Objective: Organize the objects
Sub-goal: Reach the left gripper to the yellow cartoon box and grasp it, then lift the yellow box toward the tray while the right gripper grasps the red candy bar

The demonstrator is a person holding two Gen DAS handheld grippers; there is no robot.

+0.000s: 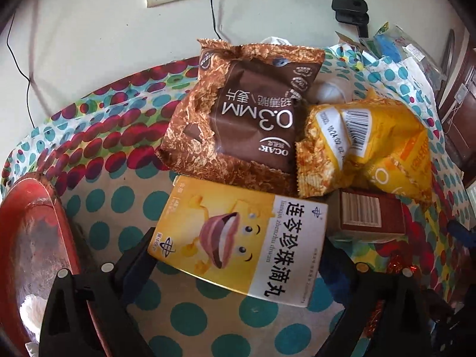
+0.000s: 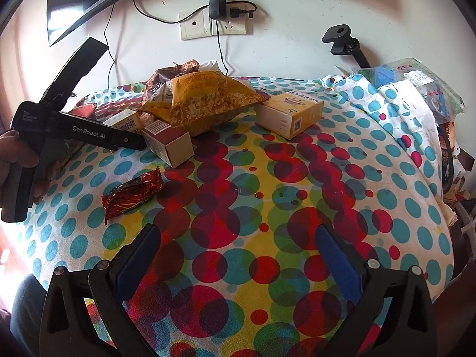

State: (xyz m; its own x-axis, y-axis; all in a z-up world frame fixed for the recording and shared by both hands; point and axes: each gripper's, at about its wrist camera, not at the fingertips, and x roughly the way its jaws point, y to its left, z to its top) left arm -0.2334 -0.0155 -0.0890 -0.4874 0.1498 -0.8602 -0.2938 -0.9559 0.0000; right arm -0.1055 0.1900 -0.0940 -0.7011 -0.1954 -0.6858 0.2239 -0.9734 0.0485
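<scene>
In the left wrist view my left gripper (image 1: 235, 255) is shut on a yellow medicine box (image 1: 238, 238), one finger at each side of it. Behind it lie a brown snack bag (image 1: 238, 113), a yellow snack bag (image 1: 366, 145) and a small brown box (image 1: 372, 217). In the right wrist view my right gripper (image 2: 238, 255) is open and empty above the dotted cloth. The left gripper's body (image 2: 74, 131) shows at the left. The yellow bag (image 2: 205, 101), the brown box (image 2: 169, 142), a second yellow box (image 2: 288, 113) and a red candy wrapper (image 2: 134, 193) lie ahead.
A dotted cloth (image 2: 267, 193) covers the table. A red tray (image 1: 29, 238) stands at the left edge. A wall socket with a plugged adapter (image 2: 217, 15) is behind. A black clamp mount (image 2: 345, 41) and a pile of packets (image 2: 416, 83) are at the back right.
</scene>
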